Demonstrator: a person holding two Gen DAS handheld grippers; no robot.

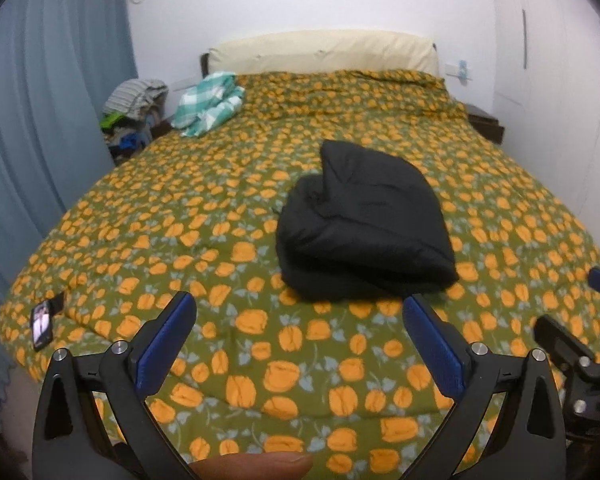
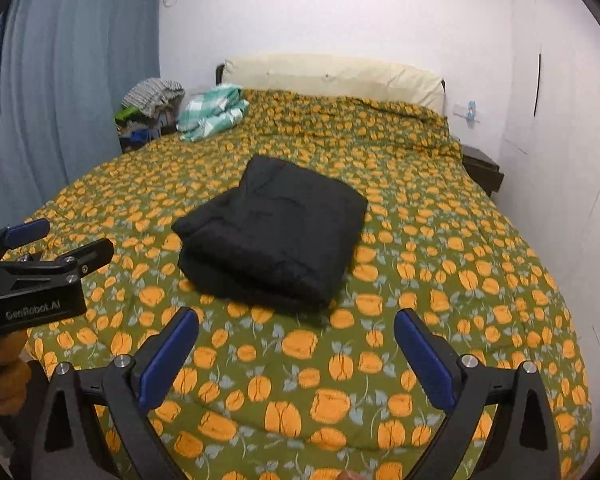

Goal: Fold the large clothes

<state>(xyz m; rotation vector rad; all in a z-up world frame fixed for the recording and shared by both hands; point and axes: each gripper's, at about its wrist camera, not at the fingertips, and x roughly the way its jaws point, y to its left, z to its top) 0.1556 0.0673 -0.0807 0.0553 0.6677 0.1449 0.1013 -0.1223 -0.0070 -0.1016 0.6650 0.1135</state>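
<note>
A black garment (image 1: 364,224) lies folded into a thick rectangular bundle on the bed's green quilt with orange flowers (image 1: 180,216). In the right wrist view the same black bundle (image 2: 274,232) sits mid-bed on the quilt (image 2: 440,240). My left gripper (image 1: 298,308) hovers open just short of the bundle's near edge, nothing between its blue pads. My right gripper (image 2: 296,322) is open too, a little in front of the bundle and apart from it. The left gripper (image 2: 56,240) also shows at the left edge of the right wrist view, and the right gripper's fingers (image 1: 560,338) show at the right edge of the left wrist view.
A teal checked cloth (image 1: 210,104) lies at the far left of the bed near the cream headboard (image 1: 324,54). A heap of clothes (image 1: 136,114) stands by the blue curtain (image 1: 40,120). A phone (image 1: 42,326) rests on the bed's left edge. A dark nightstand (image 1: 486,122) is at the right.
</note>
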